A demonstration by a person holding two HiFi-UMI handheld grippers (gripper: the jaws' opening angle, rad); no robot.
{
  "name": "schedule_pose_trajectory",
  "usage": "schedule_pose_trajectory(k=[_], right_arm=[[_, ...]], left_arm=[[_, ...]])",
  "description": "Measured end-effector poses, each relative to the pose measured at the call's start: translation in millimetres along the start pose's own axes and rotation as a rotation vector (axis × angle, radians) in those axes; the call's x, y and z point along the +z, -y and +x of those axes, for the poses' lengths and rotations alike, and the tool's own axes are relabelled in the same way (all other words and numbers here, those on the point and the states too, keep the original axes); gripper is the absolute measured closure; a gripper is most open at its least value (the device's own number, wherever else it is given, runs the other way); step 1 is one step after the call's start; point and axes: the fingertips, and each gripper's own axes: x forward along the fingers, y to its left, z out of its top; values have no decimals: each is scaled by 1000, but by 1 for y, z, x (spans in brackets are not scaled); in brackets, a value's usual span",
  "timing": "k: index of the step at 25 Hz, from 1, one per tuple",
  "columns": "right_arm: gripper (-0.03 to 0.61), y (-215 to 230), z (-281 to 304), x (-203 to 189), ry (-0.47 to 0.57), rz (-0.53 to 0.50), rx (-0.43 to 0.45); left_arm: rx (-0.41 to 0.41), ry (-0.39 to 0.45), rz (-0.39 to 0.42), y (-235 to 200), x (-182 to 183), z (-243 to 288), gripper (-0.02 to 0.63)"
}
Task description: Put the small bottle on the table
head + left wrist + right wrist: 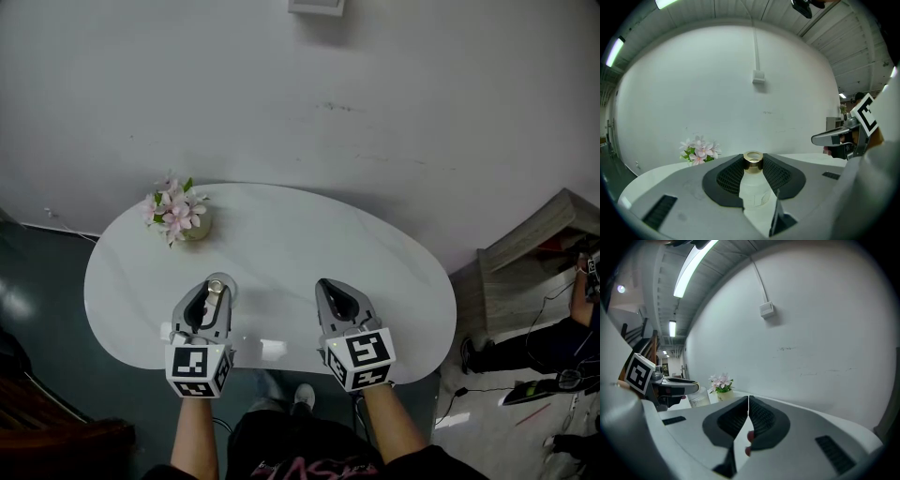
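The left gripper (753,160) clamps the small bottle (753,187) between its pads, the gold-rimmed neck poking up above them, over the near part of the white table (281,239). The jaws hide the bottle's base, so I cannot tell whether it touches the tabletop. Beside it, the right gripper (748,403) is pressed closed on nothing. Pink flowers (176,212) stand far left.

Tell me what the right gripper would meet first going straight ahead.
Probably the white wall: the right gripper points across bare table, with the flower pot well off to its left. Depth is unclear.
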Motion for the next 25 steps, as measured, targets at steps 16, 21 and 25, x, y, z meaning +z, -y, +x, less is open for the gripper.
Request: schedule_pose_trajectory(k=[16, 21, 25], right_arm=[[511, 21, 47, -14, -54, 32, -37], [511, 22, 60, -18, -67, 40, -38], [511, 23, 71, -22, -77, 44, -41]], left_arm=[[-34, -52, -20, -17, -22, 55, 483], [-38, -69, -27, -23, -29, 67, 483], [-44, -82, -27, -27, -35, 76, 483]])
